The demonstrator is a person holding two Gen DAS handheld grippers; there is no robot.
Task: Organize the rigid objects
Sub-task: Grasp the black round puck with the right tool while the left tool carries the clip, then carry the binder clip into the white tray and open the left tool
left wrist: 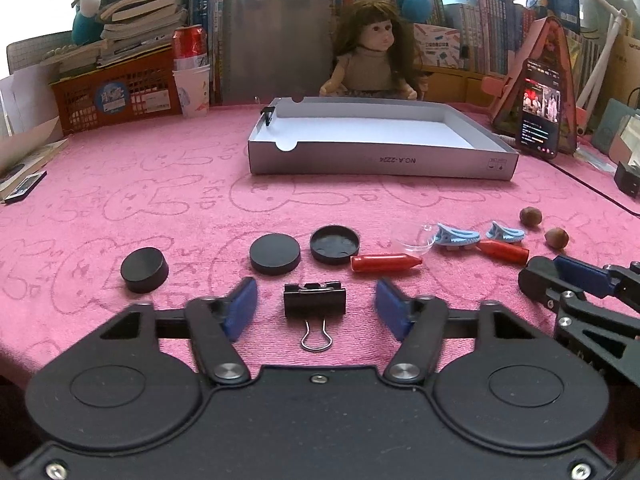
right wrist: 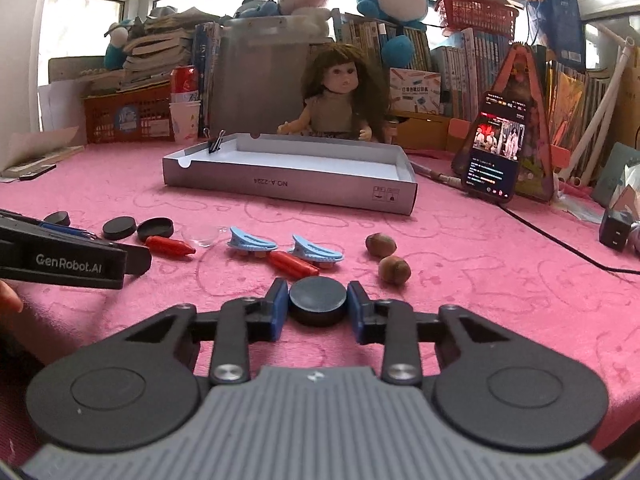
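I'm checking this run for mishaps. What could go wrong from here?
The right tool pinches the round black cap only by its curved rim, so it may slip or pop out when lifted. The left tool straddles the binder clip; closing on its wire handles could skew the grip.

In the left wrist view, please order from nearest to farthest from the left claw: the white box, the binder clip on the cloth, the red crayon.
1. Binder clip, between the open left claw fingers.
2. Red crayon, ahead, slightly right.
3. White box, far back.

Bright windows (right wrist: 92,12) behind crowded bookshelves (right wrist: 460,64); pink cloth (right wrist: 480,280) covers the table.
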